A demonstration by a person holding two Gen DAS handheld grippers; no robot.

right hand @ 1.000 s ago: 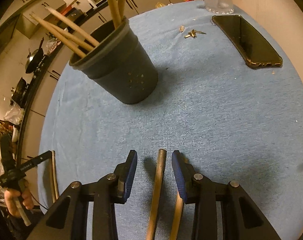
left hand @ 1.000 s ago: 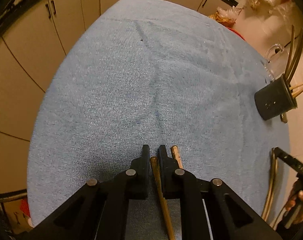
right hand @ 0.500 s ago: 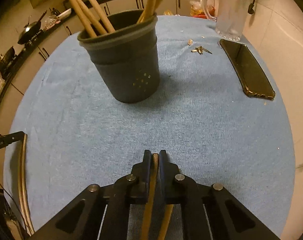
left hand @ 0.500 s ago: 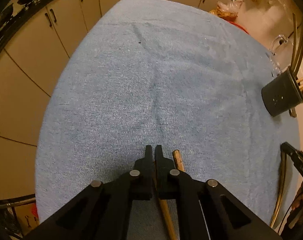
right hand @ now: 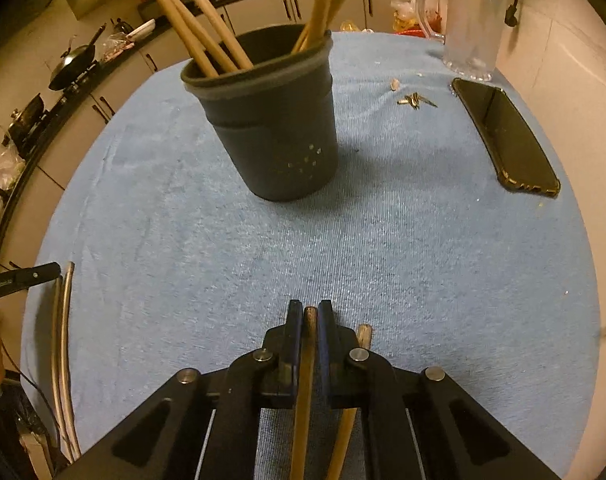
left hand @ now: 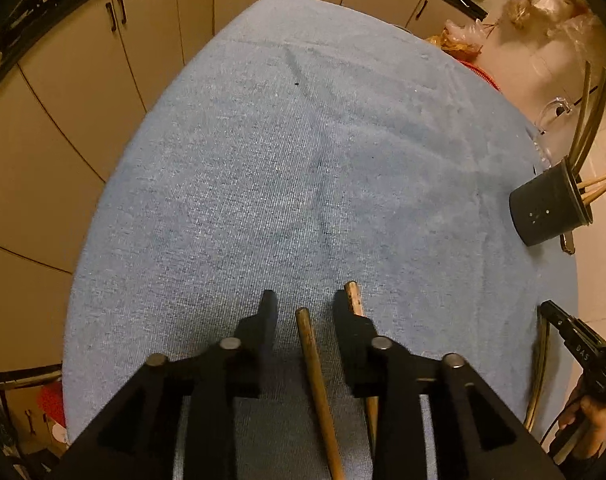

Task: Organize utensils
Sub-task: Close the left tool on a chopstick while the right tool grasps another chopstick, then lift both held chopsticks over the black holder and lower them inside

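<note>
My right gripper is pinched tight on a thin round wooden chopstick, whose tip shows just past the pads. A second wooden stick lies just to the right of that gripper, passing under its right finger and resting on the blue towel-covered bench. Straight ahead of the gripper, well apart, stands the dark grey cylindrical utensil holder – upright, already carrying several long wooden sticks that lean against its rim.

My left gripper is opening: its jaws are spread, and a brown wooden stick runs between them without either pad touching it. Another stick end peeks out just beyond its right finger. Whether these are the same two sticks seen from the other end, I cannot tell. From this side the holder sits far off to the right, near the bench edge.

By my reckoning the job is well along – most utensils are in the holder, and what remains in view is this pair on the cloth. One looks secured on the right side; it needs lifting and dropping into the holder, then the second stick follows.

Beyond the holder, to the right, lie a black phone, a clear glass jug and some small metal bits, none of which I count as utensils.
</note>
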